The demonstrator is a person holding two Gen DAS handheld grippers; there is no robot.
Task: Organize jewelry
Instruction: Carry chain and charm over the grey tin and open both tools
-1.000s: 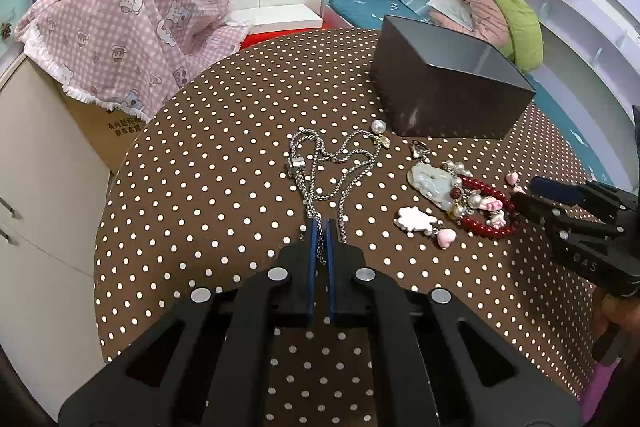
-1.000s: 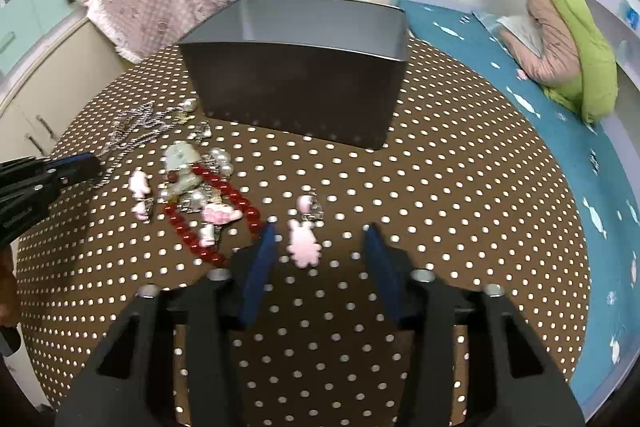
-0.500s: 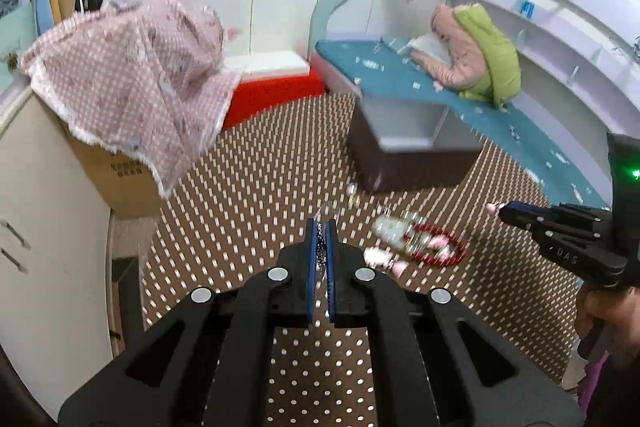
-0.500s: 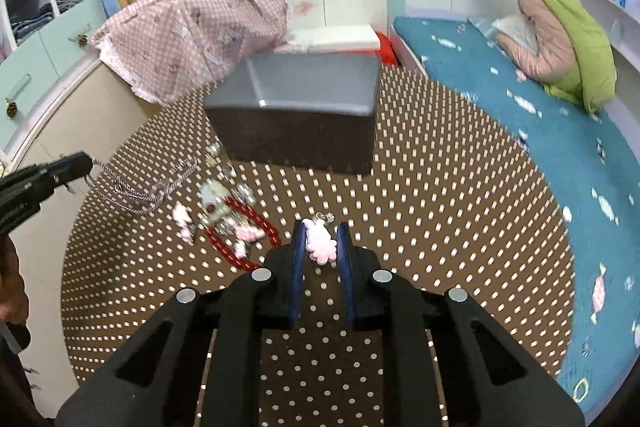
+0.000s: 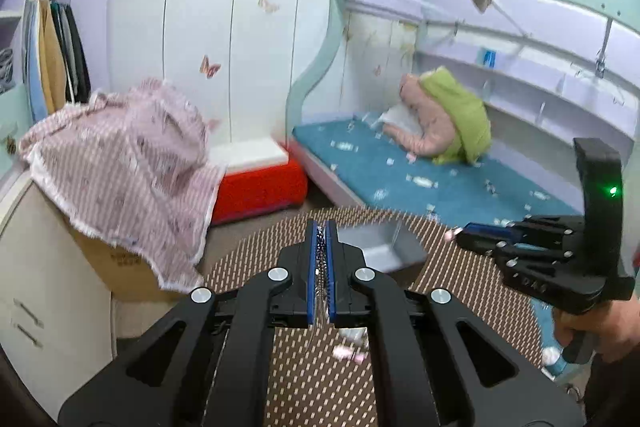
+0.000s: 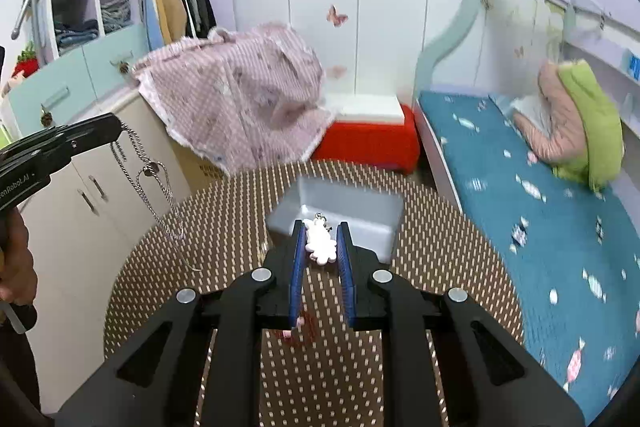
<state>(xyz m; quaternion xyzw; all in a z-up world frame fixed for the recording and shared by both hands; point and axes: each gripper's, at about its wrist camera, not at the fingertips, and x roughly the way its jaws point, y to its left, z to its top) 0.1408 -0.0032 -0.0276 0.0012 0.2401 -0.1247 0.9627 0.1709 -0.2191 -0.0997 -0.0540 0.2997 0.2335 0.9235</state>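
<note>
My left gripper [image 5: 320,229] is shut on a silver chain [image 5: 319,247], pinched between its blue pads. In the right wrist view that chain [image 6: 152,187] hangs in loops from the left gripper [image 6: 114,129], high above the table. My right gripper [image 6: 320,229] is shut on a pink-white charm [image 6: 320,245], held above the open grey box [image 6: 344,205]. The left wrist view shows the right gripper [image 5: 460,233] at the right, with the charm [image 5: 449,235] at its tip. A red bead bracelet [image 6: 306,331] and small pink pieces [image 5: 348,351] lie on the brown dotted table [image 6: 440,267], partly hidden.
Beyond the round table stand a cardboard box under a pink checked cloth [image 6: 248,99], a red-and-white chest [image 6: 368,135] and a bed with a teal mattress [image 6: 500,187]. A white cabinet [image 6: 100,195] is close on the left. A hand [image 5: 592,323] holds the right gripper.
Both grippers have risen well above the table. The chain has come off the cloth with the left gripper. The right gripper has shut on the pink charm and lifted it.
</note>
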